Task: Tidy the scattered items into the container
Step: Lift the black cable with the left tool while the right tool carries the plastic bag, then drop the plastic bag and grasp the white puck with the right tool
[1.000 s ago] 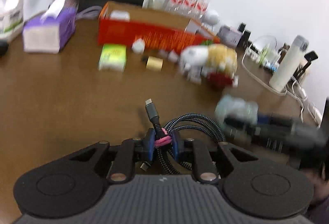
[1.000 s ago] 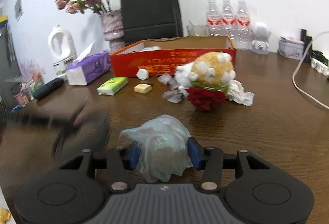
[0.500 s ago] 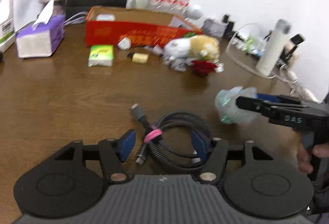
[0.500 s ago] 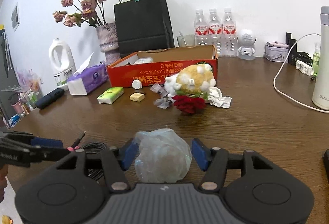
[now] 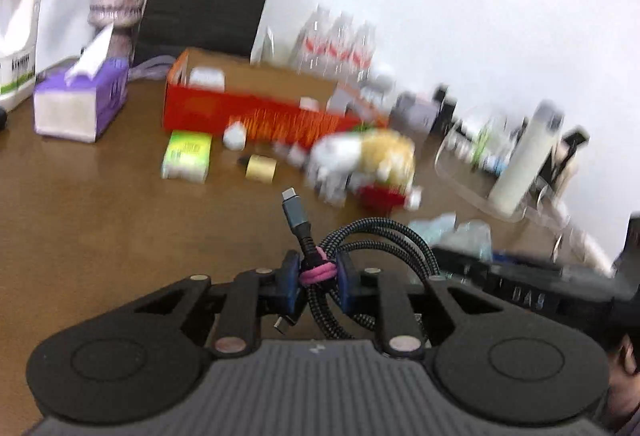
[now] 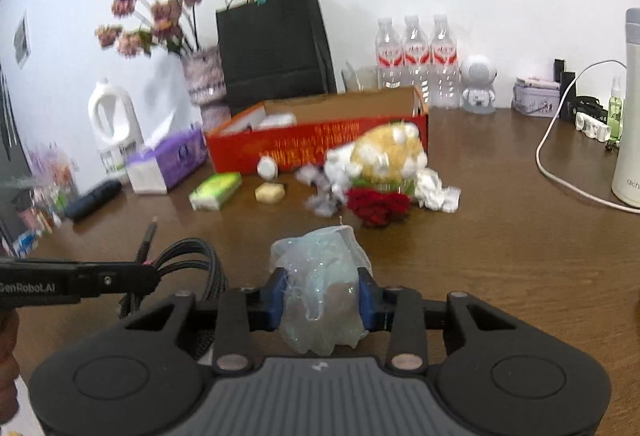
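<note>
My left gripper (image 5: pixel 318 286) has just closed again: half a second ago its blue pads stood wide around the coiled braided cable (image 5: pixel 372 236), and now they pinch it at its pink tie, one plug sticking up ahead of the pads and the loops hanging to the right, off the brown table (image 5: pixel 100 220). My right gripper (image 6: pixel 322 298) has also just been closing, and its pads now press into both sides of the crumpled clear plastic bag (image 6: pixel 320 288), which they stood loosely around half a second ago. Beyond them, the red cardboard box (image 6: pixel 316 148) sits at the far side of the table, open-topped, with some white things already inside. In front of it lie one green packet (image 6: pixel 216 190), one small white cap (image 6: pixel 267 168), one yellowish block (image 6: pixel 270 192), one plush toy (image 6: pixel 386 156) with a red flower (image 6: pixel 378 204) below it, and crumpled paper on either side. Behind the box stand three water bottles (image 6: pixel 416 56), one black paper bag (image 6: pixel 272 44) and one vase of flowers (image 6: pixel 204 76); one purple tissue box (image 6: pixel 168 160) sits to the left.
</note>
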Demonstrator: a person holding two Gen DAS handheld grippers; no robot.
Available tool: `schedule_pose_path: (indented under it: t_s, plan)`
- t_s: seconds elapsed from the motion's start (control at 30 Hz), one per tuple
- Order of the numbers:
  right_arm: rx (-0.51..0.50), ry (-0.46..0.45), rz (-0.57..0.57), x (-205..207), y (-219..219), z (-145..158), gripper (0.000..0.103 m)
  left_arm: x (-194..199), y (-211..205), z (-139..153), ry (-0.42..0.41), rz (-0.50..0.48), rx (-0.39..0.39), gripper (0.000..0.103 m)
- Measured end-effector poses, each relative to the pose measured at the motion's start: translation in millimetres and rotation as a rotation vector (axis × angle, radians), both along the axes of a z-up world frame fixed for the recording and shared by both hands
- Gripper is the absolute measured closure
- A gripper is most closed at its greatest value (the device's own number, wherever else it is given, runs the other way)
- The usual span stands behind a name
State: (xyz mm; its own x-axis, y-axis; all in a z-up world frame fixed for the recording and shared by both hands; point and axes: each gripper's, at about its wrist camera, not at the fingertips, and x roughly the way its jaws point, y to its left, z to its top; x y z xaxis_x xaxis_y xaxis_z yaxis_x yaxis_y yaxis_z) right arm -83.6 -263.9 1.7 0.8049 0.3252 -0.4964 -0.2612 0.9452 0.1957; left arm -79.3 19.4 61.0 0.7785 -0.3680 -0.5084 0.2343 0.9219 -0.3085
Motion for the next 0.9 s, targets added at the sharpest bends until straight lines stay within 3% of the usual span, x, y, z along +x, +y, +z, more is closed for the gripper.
schedule_pose_path:
  t_s: [0.1,0.2,0.27,0.33,0.47,0.53,0.6,0.67,0.73,0.8,0.9]
  plan:
    - [0.039,-0.044,-0.002,5,-6,19,0.068,15,4,18,-0.03,0.008,-0.071,0.083]
    - [0.086,-0.057,0.058,13,-11,36,0.066,27,0,22,-0.036,0.048,-0.039,0.083]
    - [-0.023,-0.041,0.115,18,0,33,0.064,36,2,13,0.009,0.076,-0.039,0.083]
    - [-0.166,-0.032,0.047,22,10,20,0.058,41,7,1,0.061,0.09,-0.074,0.083]
    - [-0.145,0.049,0.008,30,6,-8,0.052,42,15,-13,0.106,0.112,-0.069,0.083]
    - [-0.128,-0.014,0.013,17,8,-4,0.035,43,20,-16,0.114,0.12,-0.074,0.083]
    - [-0.129,-0.113,0.063,-1,15,3,0.029,44,24,-16,0.118,0.131,-0.073,0.083]
    - [-0.153,-0.151,0.198,-16,28,5,0.031,43,26,-16,0.121,0.128,-0.085,0.083]
    - [-0.249,-0.145,0.307,-20,49,-3,0.042,42,25,-15,0.12,0.104,-0.099,0.083]
    - [-0.362,-0.161,0.353,-23,71,-14,0.052,40,20,-14,0.116,0.083,-0.077,0.083]
    - [-0.39,-0.164,0.362,-13,84,-20,0.062,35,16,-14,0.115,0.066,-0.06,0.083]
